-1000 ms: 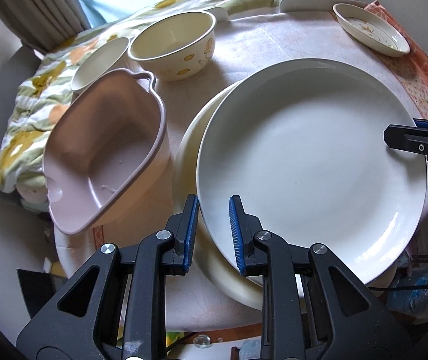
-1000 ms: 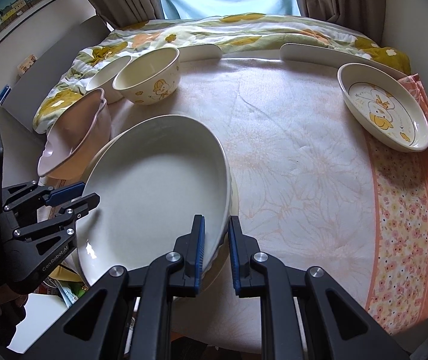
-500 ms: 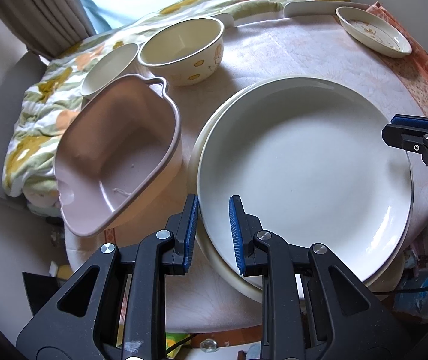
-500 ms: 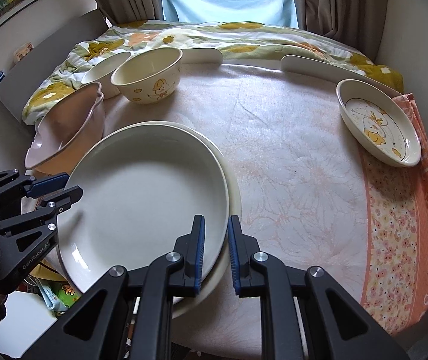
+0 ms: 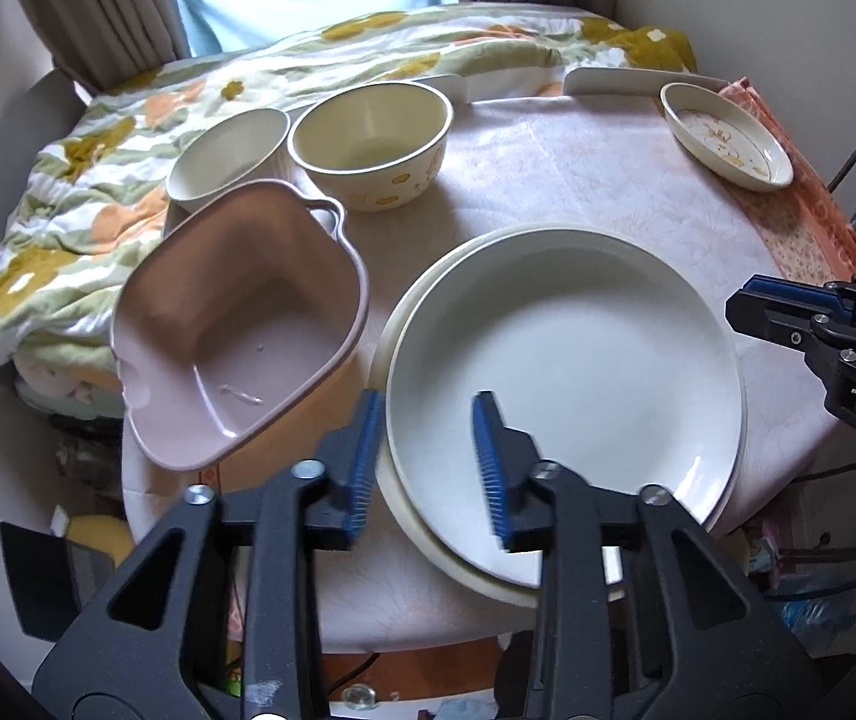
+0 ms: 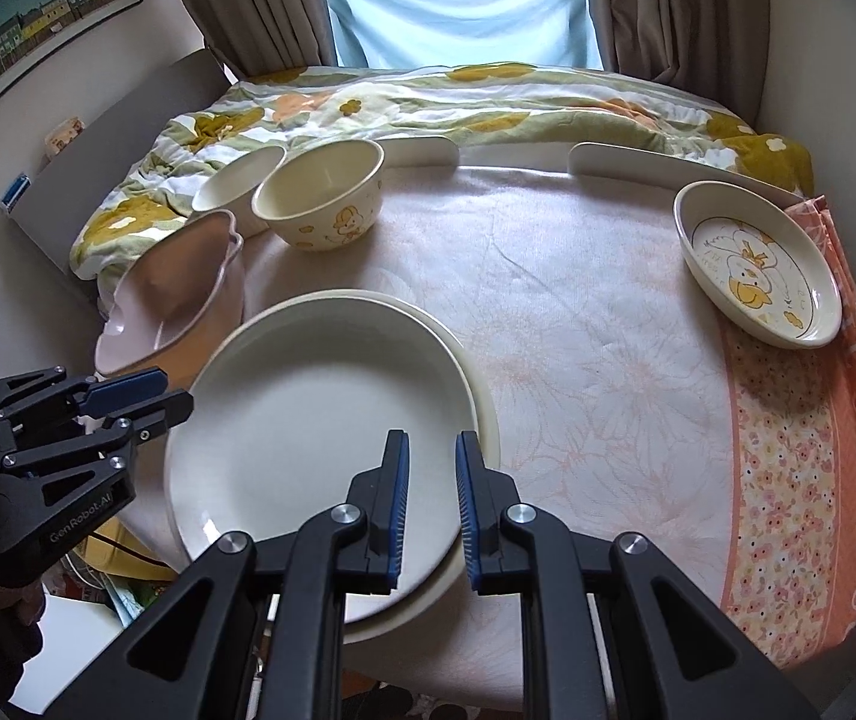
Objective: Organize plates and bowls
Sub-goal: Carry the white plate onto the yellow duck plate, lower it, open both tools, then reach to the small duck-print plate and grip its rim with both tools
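Note:
A large white plate (image 5: pixel 566 360) (image 6: pixel 320 438) lies on a slightly larger cream plate (image 5: pixel 381 354) (image 6: pixel 486 414) at the near side of the round table. My left gripper (image 5: pixel 428 399) (image 6: pixel 173 390) hovers over the plate's left rim with its jaws opening. The rim is below the gap and the pads are off it. My right gripper (image 6: pixel 433 437) (image 5: pixel 740 303) stays shut on the white plate's right rim. A pink handled bowl (image 5: pixel 236 324) (image 6: pixel 170 294) stands left of the plates.
Behind the pink bowl stand a yellow duck bowl (image 5: pixel 368 144) (image 6: pixel 320 204) and a small white bowl (image 5: pixel 224 150) (image 6: pixel 236 177). An oval duck dish (image 5: pixel 728 144) (image 6: pixel 758 264) rests at the far right on an orange floral cloth (image 6: pixel 800 480). A flowered quilt (image 6: pixel 428 102) lies beyond the table.
The white plate came down from a tilt to lie flat on the cream plate. My left gripper let go of its rim, opened and lifted back a little. The right gripper kept its grip.

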### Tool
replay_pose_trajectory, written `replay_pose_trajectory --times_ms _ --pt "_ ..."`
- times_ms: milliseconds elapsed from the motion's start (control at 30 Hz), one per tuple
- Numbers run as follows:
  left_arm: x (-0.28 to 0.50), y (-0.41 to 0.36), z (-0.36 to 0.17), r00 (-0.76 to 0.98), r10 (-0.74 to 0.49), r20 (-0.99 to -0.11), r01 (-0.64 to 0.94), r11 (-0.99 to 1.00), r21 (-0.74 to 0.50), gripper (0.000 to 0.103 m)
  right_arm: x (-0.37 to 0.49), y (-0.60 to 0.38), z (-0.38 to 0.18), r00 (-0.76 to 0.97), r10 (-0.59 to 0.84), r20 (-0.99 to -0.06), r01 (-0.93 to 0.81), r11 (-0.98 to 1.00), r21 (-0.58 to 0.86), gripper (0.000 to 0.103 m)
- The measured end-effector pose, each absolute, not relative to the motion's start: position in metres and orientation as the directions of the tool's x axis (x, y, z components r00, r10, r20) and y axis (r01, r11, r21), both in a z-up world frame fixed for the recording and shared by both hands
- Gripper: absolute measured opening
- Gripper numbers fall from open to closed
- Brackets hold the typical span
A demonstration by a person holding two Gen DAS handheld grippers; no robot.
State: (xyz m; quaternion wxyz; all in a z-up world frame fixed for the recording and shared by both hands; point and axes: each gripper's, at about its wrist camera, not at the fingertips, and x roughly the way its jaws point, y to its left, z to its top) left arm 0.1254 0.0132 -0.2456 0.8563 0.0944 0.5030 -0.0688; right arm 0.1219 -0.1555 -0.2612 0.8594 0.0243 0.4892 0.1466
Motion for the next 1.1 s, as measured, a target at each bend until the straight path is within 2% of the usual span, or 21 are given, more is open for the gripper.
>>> replay_pose_trajectory --times_ms 33,100,133,167,200,367,533,633,700,800,967,1000,1067,1100 --pt "0.125 0.012 -0.240 0.495 -0.020 -0.869 0.211 0.973 0.098 0.078 0.122 -0.157 -0.257 0.481 0.285 -0.829 -0.228 0.954 0.195 0.015" --pt "0.122 0.011 -0.222 0.544 -0.067 -0.836 0.219 0.974 0.065 0.091 0.120 -0.162 -0.247 0.502 0.272 -0.821 -0.214 0.959 0.186 0.040" --pt "0.122 0.011 -0.213 0.561 -0.086 -0.824 0.225 0.973 0.052 0.096 0.119 -0.166 -0.242 0.512 0.268 -0.816 -0.210 0.960 0.184 0.073" --pt "0.124 0.009 -0.206 0.573 -0.094 -0.814 0.228 0.972 0.048 0.099 0.118 -0.171 -0.237 0.525 0.269 -0.808 -0.204 0.961 0.188 0.100" --pt "0.127 0.007 -0.198 0.583 -0.108 -0.805 0.237 0.971 0.041 0.100 0.116 -0.178 -0.233 0.539 0.272 -0.797 -0.194 0.961 0.197 0.103" --pt "0.158 -0.019 -0.161 0.612 -0.204 -0.764 0.314 0.949 -0.002 0.100 0.104 -0.223 -0.204 0.613 0.237 -0.754 -0.114 0.971 0.212 0.103" --pt "0.191 -0.071 -0.109 0.614 -0.360 -0.702 0.455 0.888 -0.058 0.100 0.094 -0.279 -0.149 0.667 0.121 -0.735 -0.013 0.988 0.151 0.103" --pt "0.215 -0.104 -0.081 0.575 -0.478 -0.663 0.547 0.828 -0.123 0.102 0.092 -0.313 -0.120 0.685 0.042 -0.727 0.107 0.982 0.158 0.103" --pt "0.235 -0.128 -0.076 0.520 -0.534 -0.666 0.592 0.788 -0.169 0.103 0.094 -0.332 -0.113 0.700 0.044 -0.713 0.143 0.969 0.200 0.103" --pt "0.267 -0.165 -0.091 0.472 -0.543 -0.694 0.624 0.762 -0.172 0.103 0.106 -0.356 -0.134 0.679 0.058 -0.732 0.201 0.944 0.262 0.103" --pt "0.324 -0.216 -0.157 0.342 -0.516 -0.785 0.642 0.739 -0.206 0.102 0.135 -0.389 -0.195 0.665 0.093 -0.741 0.302 0.874 0.380 0.101" --pt "0.336 -0.223 -0.175 0.313 -0.504 -0.805 0.639 0.739 -0.214 0.100 0.142 -0.394 -0.208 0.662 0.102 -0.743 0.318 0.859 0.401 0.099" --pt "0.355 -0.236 -0.211 0.259 -0.471 -0.844 0.630 0.744 -0.222 0.091 0.158 -0.402 -0.234 0.648 0.132 -0.750 0.339 0.832 0.439 0.089" --pt "0.366 -0.244 -0.229 0.232 -0.455 -0.860 0.630 0.744 -0.223 0.082 0.166 -0.405 -0.247 0.640 0.141 -0.756 0.348 0.824 0.448 0.086"
